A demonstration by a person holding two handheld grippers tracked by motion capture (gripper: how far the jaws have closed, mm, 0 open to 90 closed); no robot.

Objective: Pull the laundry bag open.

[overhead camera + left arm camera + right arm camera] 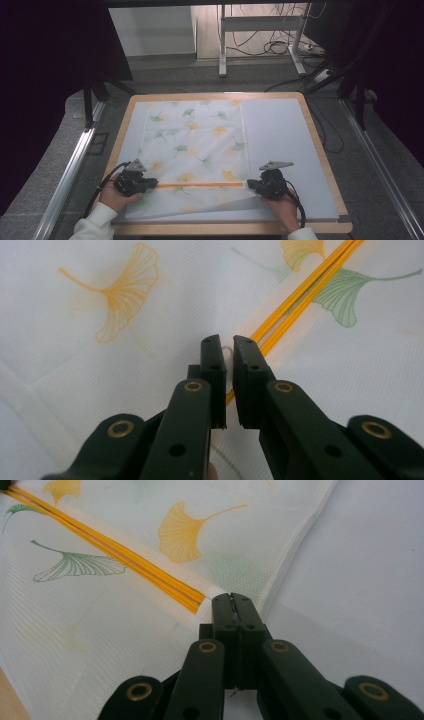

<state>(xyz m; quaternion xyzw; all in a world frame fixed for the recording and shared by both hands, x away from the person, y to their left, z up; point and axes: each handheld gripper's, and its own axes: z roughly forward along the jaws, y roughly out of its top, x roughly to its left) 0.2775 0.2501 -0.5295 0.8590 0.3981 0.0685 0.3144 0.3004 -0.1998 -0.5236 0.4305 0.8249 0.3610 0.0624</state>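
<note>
A white mesh laundry bag point(195, 145) printed with ginkgo leaves lies flat on a pale mat point(280, 135) on the wooden table point(327, 165). Its orange zipper point(200, 184) runs across the near side. The left gripper point(151, 183) pinches the zipper's pull point(227, 354); the right gripper point(251, 184) is clamped on the fabric at the zipper's other end.

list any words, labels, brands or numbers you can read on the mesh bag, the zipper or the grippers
None: no readable text in any view.
Mesh bag: ginkgo-leaf print, no lettering.
Orange zipper: no marking.
Left gripper and right gripper: plain black with brass rivets, no label or number.
</note>
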